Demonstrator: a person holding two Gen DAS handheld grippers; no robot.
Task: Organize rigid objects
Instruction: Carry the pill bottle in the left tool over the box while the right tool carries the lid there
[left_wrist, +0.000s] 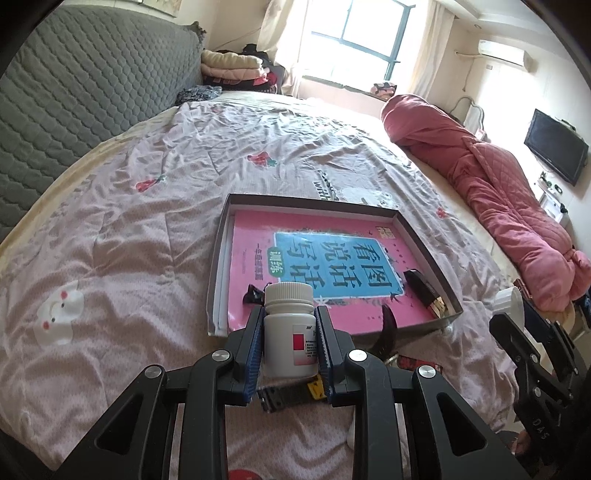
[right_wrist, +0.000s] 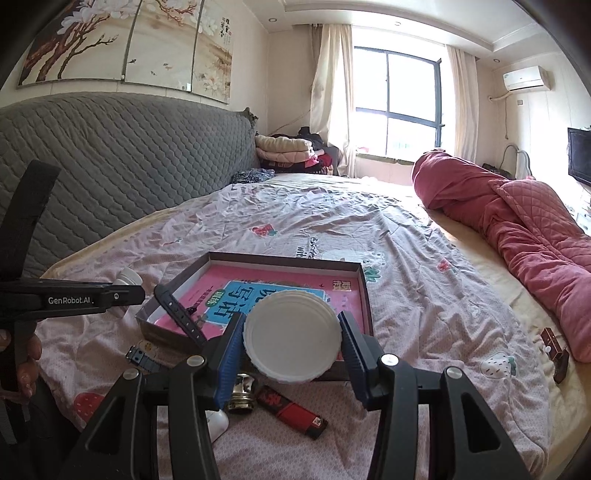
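Box (left_wrist: 424, 236): shallow, holds pink book (left_wrist: 258, 266) and a black item at 4 o'clock.
Left gripper (left_wrist: 289, 328): pinching upright white bottle (left_wrist: 290, 332), cap toward 12 o'clock.
Right gripper (right_wrist: 291, 343): clamped on white jar (right_wrist: 291, 332), lid facing the camera.

Black left gripper (left_wrist: 289, 338) and right gripper (right_wrist: 291, 345), blue ribbed pads, silver screws.

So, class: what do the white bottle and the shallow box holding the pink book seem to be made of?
White bottle: probably plastic; smooth, opaque, slightly glossy, with a ribbed cap and paper label.
Shallow box: likely cardboard; thin, matte grey-brown walls with sharply folded corners.
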